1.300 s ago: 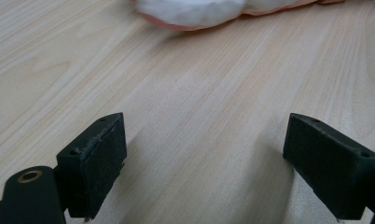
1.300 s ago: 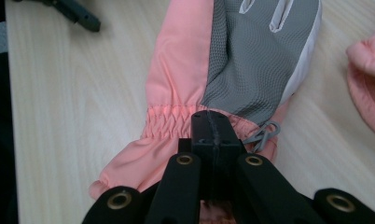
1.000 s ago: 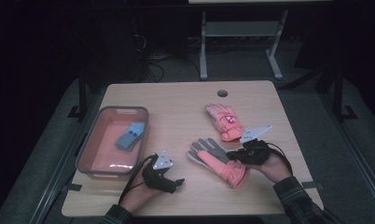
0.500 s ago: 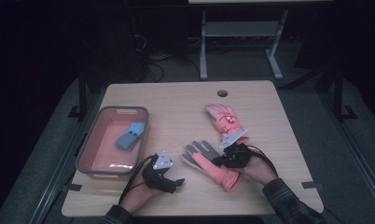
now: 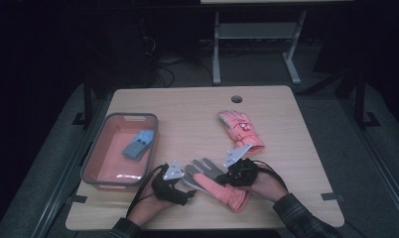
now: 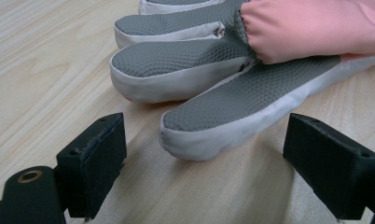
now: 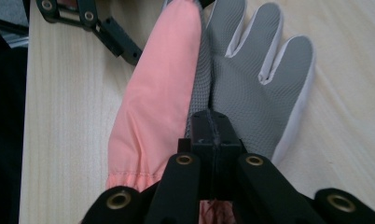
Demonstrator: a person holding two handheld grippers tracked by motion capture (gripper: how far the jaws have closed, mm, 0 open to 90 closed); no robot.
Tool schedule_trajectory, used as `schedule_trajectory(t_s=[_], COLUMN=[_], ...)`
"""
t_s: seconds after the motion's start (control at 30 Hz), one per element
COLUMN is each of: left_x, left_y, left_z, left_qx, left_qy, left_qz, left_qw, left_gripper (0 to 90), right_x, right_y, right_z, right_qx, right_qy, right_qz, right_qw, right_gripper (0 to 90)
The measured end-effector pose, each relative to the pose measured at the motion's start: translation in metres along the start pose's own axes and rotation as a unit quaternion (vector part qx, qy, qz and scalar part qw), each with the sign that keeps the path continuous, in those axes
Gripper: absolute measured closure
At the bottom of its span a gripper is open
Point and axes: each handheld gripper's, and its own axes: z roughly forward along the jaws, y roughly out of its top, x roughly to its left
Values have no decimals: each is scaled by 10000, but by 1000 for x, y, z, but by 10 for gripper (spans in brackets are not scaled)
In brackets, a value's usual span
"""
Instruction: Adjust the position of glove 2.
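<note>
No writing shows on the pink glove [image 5: 215, 179], low in the middle; its grey fingers point upper left; right gripper [image 7: 212, 135] seems pinched on it; left gripper [image 6: 204, 158] jaws spread.

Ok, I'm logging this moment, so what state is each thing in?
Near glove: flat on the table, grey palm up, pinched by the right gripper.
Far glove: lying untouched.
Bin: open, blue item inside.
Left gripper: jaws open, a glove fingertip between them.
Right gripper: jaws shut on the near glove.
</note>
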Motion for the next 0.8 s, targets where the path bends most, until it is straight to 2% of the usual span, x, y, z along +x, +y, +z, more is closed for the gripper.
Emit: schedule_trajectory(t_s=[0.03, 0.1, 0.13, 0.23, 0.4, 0.5, 0.53, 0.6, 0.7, 0.73, 0.77, 0.8], left_x=[0, 0, 0, 0, 0, 0, 0, 0, 0, 0, 0, 0], left_y=[0, 0, 0, 0, 0, 0, 0, 0, 0, 0, 0, 0], left_z=[0, 0, 0, 0, 0, 0, 0, 0, 0, 0, 0, 0], left_qx=[0, 0, 13, -4, 15, 17, 17, 16, 16, 16, 17, 16], left_qy=[-2, 7, 10, 5, -4, 4, -1, -12, -12, -12, -11, -11], left_qz=[-5, 9, 35, -8, 6, 35, 11, -16, -14, -14, -13, -14], left_qw=[10000, 10000, 10000, 10000, 10000, 10000, 10000, 10000, 10000, 10000, 10000, 10000], left_gripper=[125, 125, 125, 125, 125, 125, 125, 125, 125, 125, 125, 125], right_x=[-1, -3, -5, -13, -31, -50, -58, -69, -87, -87, -95, -98], right_y=[0, -1, -1, -3, -6, -10, -12, -14, -18, -18, -19, -20], right_z=[-2, -5, -11, -21, -40, -51, -55, -60, -63, -63, -61, -60], right_qx=[-49, -113, -210, -335, -576, -674, -692, -712, -743, -743, -736, -735], right_qy=[12, 13, -36, -195, -548, -864, -998, -1188, -1469, -1469, -1571, -1593], right_qz=[77, 81, 295, 426, 895, 1168, 1308, 1442, 1685, 1685, 1787, 1801], right_qw=[10000, 9999, 9993, 9983, 9928, 9871, 9840, 9798, 9719, 9719, 9685, 9679], right_gripper=[874, 867, 853, 832, 874, 899, 899, 899, 900, 900, 900, 900])
